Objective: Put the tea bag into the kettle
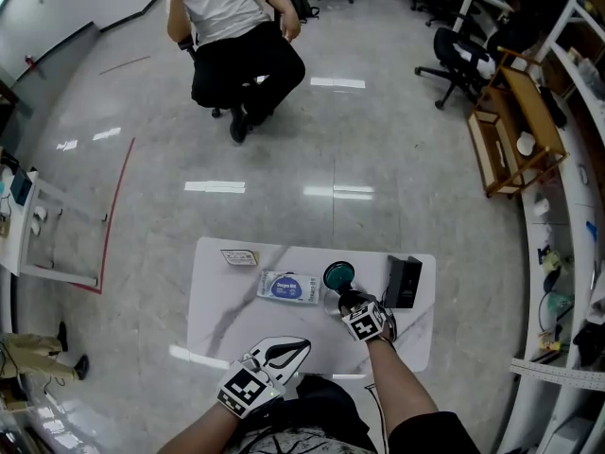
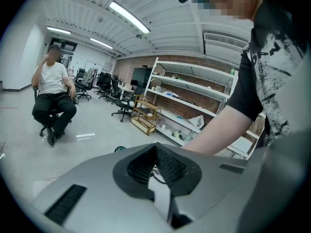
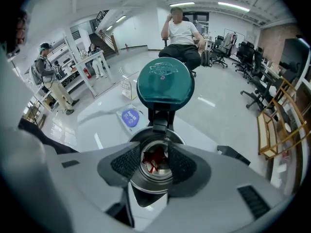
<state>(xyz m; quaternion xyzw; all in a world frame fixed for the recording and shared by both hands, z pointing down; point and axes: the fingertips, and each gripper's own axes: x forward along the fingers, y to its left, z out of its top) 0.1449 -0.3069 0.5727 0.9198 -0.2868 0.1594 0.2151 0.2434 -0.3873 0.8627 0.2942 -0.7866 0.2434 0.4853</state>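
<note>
Lower left, head view: left gripper (image 1: 304,346) clenched on nothing, idle at the near edge of the table (image 1: 217,320). Centre right: kettle (image 3: 151,185), teal lid (image 3: 165,85) raised. Right gripper (image 3: 155,167) stands over the mouth, jaws released. The red tea bag (image 3: 151,158) lies inside, clear of the pads. Task judged essentially done; withdrawal remains.

On table (image 1: 213,334): kettle (image 1: 337,278) centre-right, tea bag (image 3: 154,160) inside it. Pack (image 1: 289,287) just left of kettle, card (image 1: 239,256) at far left, box (image 1: 404,282) right of kettle. Right gripper (image 1: 352,303) above kettle mouth, left gripper (image 1: 301,346) over near edge.
</note>
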